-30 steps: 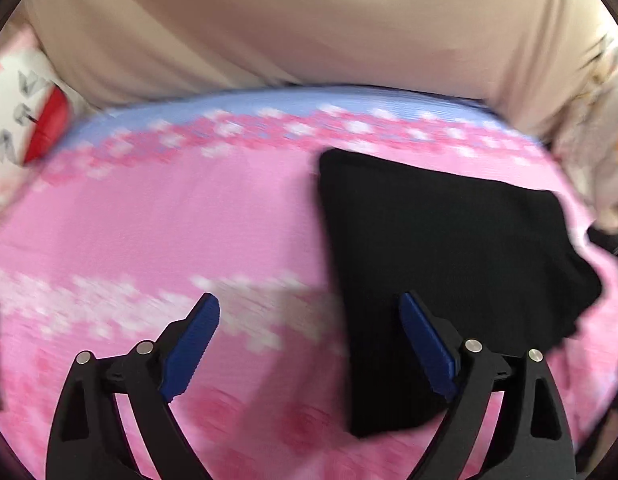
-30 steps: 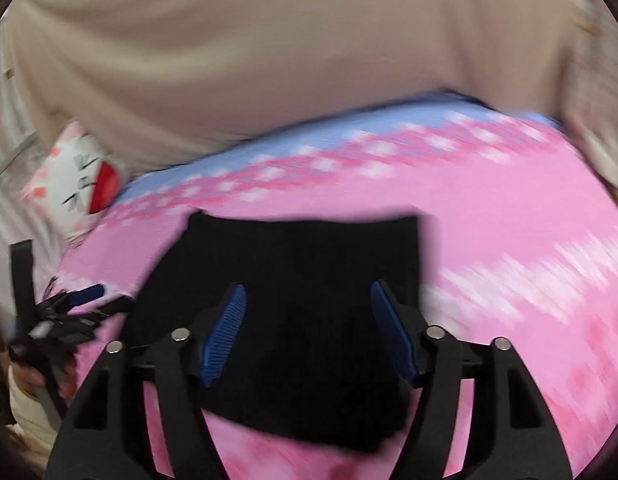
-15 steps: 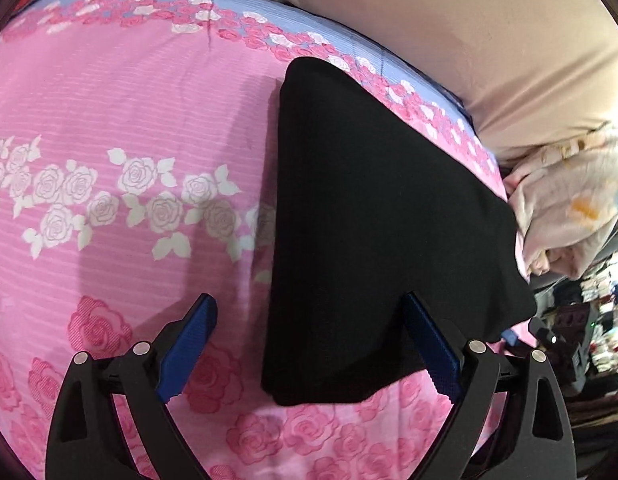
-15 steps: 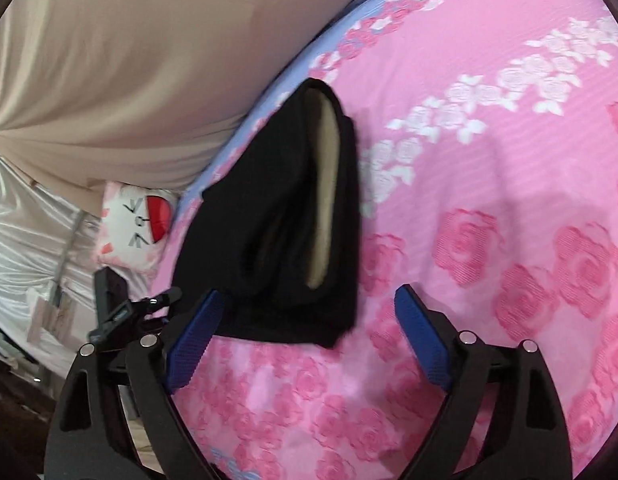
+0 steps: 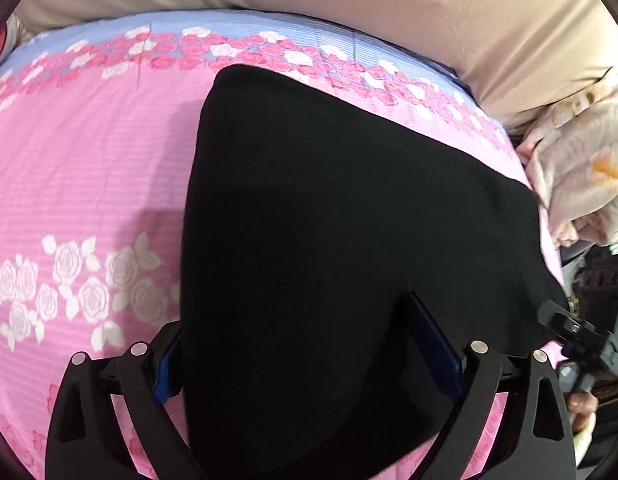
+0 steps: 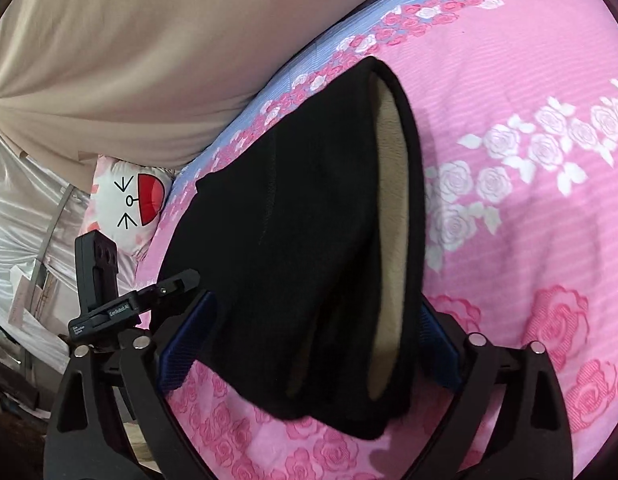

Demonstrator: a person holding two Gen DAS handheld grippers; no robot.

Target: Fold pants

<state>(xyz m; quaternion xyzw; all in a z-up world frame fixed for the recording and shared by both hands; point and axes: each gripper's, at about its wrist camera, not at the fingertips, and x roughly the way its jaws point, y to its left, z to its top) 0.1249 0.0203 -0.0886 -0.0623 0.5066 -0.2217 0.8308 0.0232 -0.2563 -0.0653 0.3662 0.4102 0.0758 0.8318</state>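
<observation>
The black pants [image 5: 349,240] lie folded in a thick stack on the pink rose-print bedsheet [image 5: 89,160]. In the right wrist view the pants [image 6: 301,240] show tan lining at their open end. My left gripper [image 5: 305,344] is open, its blue-padded jaws straddling the near edge of the stack. My right gripper [image 6: 309,332] is open too, jaws either side of the other end of the pants. The other gripper's tip [image 5: 565,324] shows at the pants' right edge in the left wrist view, and the left gripper's body [image 6: 105,292] shows in the right wrist view.
A beige headboard or cover [image 5: 349,8] runs along the far side of the bed. A white cat-face pillow [image 6: 129,200] sits at the bed's corner. A crumpled floral blanket [image 5: 581,176] lies off the bed's right side.
Both grippers moved in closer to the pants. The stack now sits between each pair of open jaws, where before it lay ahead of them.
</observation>
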